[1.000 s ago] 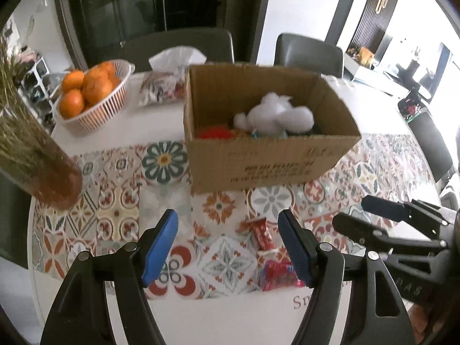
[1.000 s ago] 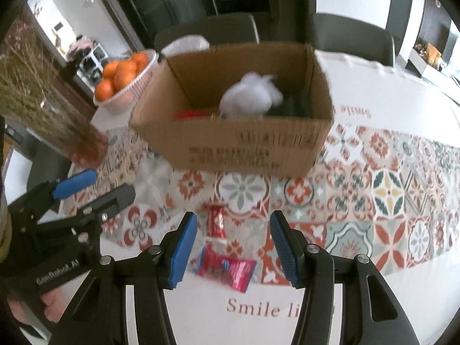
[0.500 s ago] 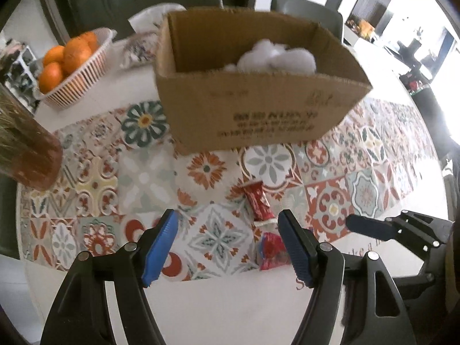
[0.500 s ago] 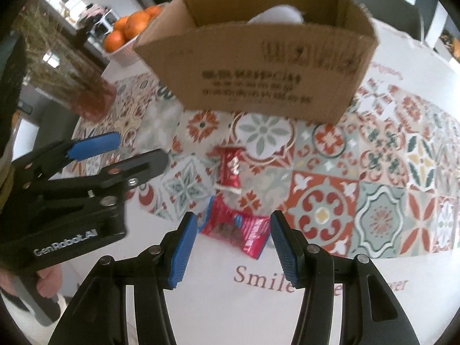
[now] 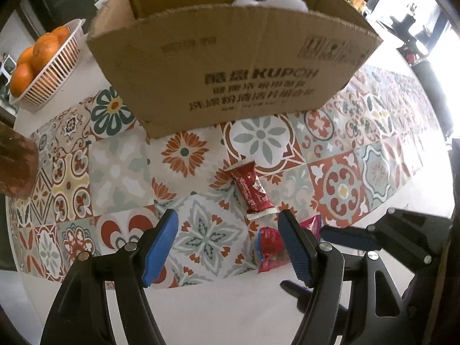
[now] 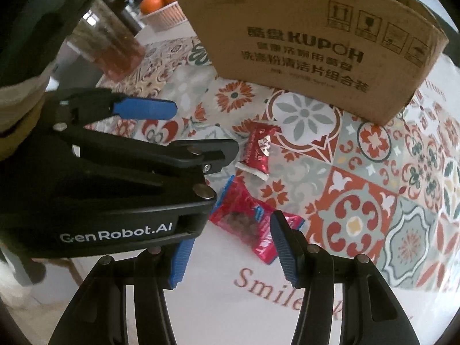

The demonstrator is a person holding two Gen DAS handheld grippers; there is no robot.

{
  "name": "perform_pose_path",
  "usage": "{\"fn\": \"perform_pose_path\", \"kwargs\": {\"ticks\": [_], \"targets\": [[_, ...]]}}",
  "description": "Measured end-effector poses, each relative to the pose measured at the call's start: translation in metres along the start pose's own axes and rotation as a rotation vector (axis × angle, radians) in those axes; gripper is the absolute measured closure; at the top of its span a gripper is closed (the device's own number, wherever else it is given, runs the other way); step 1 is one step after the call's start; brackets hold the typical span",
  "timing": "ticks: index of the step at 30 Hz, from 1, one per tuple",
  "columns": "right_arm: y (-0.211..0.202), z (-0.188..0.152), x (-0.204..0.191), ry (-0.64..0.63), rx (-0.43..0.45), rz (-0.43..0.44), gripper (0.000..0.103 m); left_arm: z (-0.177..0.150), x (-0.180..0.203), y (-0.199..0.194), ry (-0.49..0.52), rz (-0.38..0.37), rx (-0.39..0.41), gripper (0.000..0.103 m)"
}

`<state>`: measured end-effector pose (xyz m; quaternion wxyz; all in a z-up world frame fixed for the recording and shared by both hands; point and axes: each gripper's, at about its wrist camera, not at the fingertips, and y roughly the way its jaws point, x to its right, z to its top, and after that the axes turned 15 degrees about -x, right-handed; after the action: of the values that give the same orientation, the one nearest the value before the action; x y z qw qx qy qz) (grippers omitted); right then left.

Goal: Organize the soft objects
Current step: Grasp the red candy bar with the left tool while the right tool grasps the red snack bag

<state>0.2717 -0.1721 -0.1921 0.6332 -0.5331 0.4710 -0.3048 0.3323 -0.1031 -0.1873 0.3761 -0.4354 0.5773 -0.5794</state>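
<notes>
Two red snack packets lie on the patterned table runner in front of a cardboard box (image 5: pixel 230 57). The long dark-red one (image 5: pixel 251 191) lies nearer the box; it also shows in the right wrist view (image 6: pixel 258 151). The crinkled pink-red one (image 5: pixel 270 247) lies at the runner's edge, also in the right wrist view (image 6: pixel 244 220). My left gripper (image 5: pixel 227 244) is open and empty, low over the runner, its right finger beside the pink packet. My right gripper (image 6: pixel 230 253) is open, just short of the pink packet. A white plush toy (image 5: pixel 270 0) sits in the box.
A white basket of oranges (image 5: pixel 43 63) stands at the back left. A brown glass vase (image 6: pixel 112 49) stands left of the box. The left gripper's body (image 6: pixel 115 187) crowds the right gripper's left side. The table's white front edge carries red lettering (image 6: pixel 273 287).
Both grippers have dropped and moved forward toward the two packets, which now lie much closer. The box fills the upper view. Both stay open.
</notes>
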Motion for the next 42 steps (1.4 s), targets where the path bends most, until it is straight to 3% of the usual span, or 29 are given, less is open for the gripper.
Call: {"fn": "perform_pose_path", "kwargs": {"ticks": [7, 11, 22, 27, 33, 36, 37, 39, 42], "targets": [[0.011, -0.004, -0.008, -0.105, -0.021, -0.065, 0.048, 0.003, 0.005, 0.009, 0.014, -0.021, 0.036, 0.034], [0.013, -0.005, -0.007, -0.131, -0.004, -0.119, 0.048, 0.003, 0.002, 0.016, -0.001, -0.080, 0.052, 0.039], [0.030, -0.007, -0.006, -0.153, 0.023, -0.137, 0.033, 0.006, 0.003, 0.037, -0.011, -0.142, 0.089, 0.041], [0.040, -0.006, 0.002, -0.120, 0.014, -0.107, 0.032, 0.014, 0.005, 0.050, -0.034, -0.144, 0.091, 0.041], [0.045, -0.001, 0.008, -0.082, 0.055, -0.137, 0.032, 0.025, 0.007, 0.060, -0.060, -0.104, 0.079, 0.054], [0.047, 0.003, 0.007, -0.083, 0.079, -0.148, 0.032, 0.028, 0.008, 0.061, -0.055, -0.090, 0.081, 0.073], [0.048, 0.004, 0.007, -0.082, 0.080, -0.151, 0.032, 0.028, 0.008, 0.062, -0.054, -0.087, 0.082, 0.079], [0.048, 0.004, 0.005, -0.065, 0.084, -0.161, 0.036, 0.028, 0.003, 0.060, -0.051, -0.100, 0.084, 0.080], [0.049, 0.007, 0.002, -0.045, 0.097, -0.159, 0.055, 0.025, 0.001, 0.060, -0.037, -0.110, 0.086, 0.080]]}}
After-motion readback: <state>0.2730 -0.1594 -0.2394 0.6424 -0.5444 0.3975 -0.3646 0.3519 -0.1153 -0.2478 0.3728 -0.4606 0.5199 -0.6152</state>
